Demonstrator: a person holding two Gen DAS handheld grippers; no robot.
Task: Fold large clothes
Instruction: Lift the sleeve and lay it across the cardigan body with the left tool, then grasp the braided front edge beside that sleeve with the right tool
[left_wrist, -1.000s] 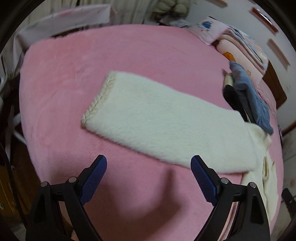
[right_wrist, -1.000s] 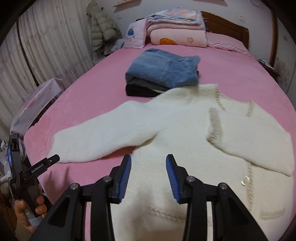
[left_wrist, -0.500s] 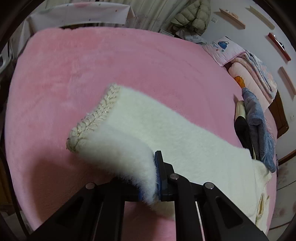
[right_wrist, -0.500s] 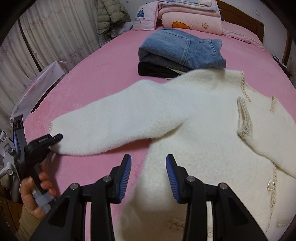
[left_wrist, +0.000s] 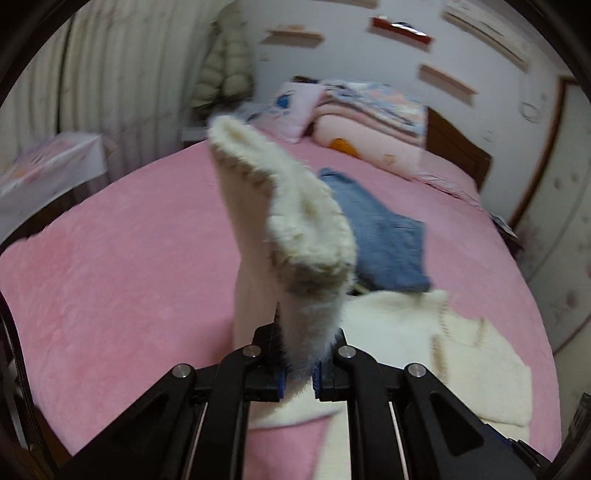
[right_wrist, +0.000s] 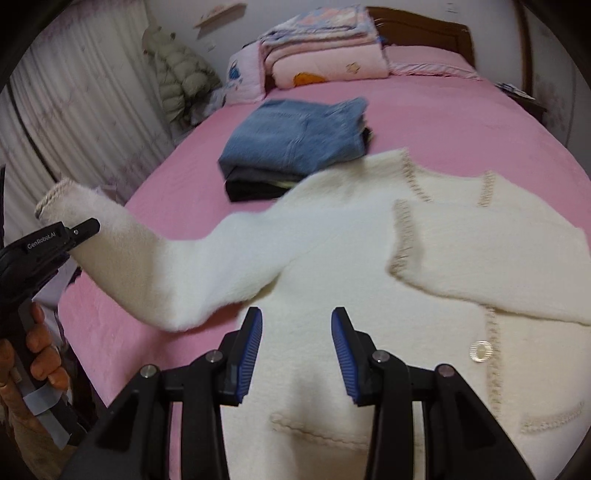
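Grippers first, two of them: left gripper (left_wrist: 298, 363) is clamped on one sleeve (left_wrist: 284, 236) of the white cardigan (right_wrist: 424, 295), lifting that cuff up off the pink bed (right_wrist: 443, 118), while right gripper (right_wrist: 296, 350) hangs over the cardigan's body with its jaws apart, gripping nothing. One button (right_wrist: 480, 350) shows. Other sleeve (right_wrist: 480, 266) lies folded across the chest. Further back, one stack of folded jeans (right_wrist: 295, 136), then piled blankets (right_wrist: 325, 48) by the headboard.

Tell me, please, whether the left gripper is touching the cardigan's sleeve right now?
Touching. In the left wrist view, the left gripper is shut on the white sleeve, with the fabric pinched between its jaws and lifted off the pink bed.
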